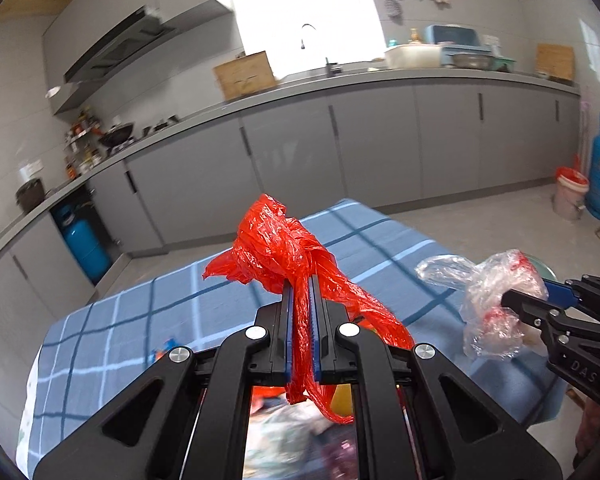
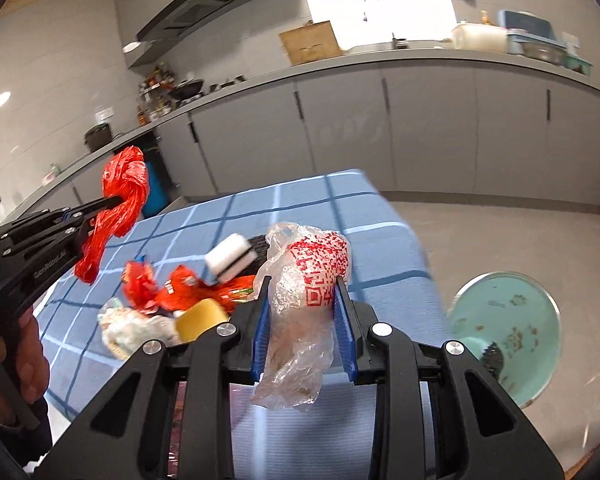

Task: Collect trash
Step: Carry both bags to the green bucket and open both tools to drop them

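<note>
My left gripper (image 1: 302,284) is shut on a crumpled red plastic bag (image 1: 276,248), which bunches above the fingertips and trails down between the blue pads. In the right wrist view that red bag (image 2: 126,184) hangs from the left gripper (image 2: 118,199) at the left, above the table. My right gripper (image 2: 303,280) is shut on a clear plastic bag with red print (image 2: 308,264). The left wrist view shows the same clear bag (image 1: 484,320) in the right gripper (image 1: 508,300) at the right. Both bags are lifted off the blue checked tablecloth (image 2: 320,200).
More trash lies on the cloth: red wrappers (image 2: 172,288), a white and black sponge (image 2: 230,258), a yellow sponge (image 2: 200,318) and crumpled paper (image 2: 128,328). A teal round bin (image 2: 512,320) stands on the floor at the right. Grey kitchen cabinets (image 1: 380,140) line the far wall.
</note>
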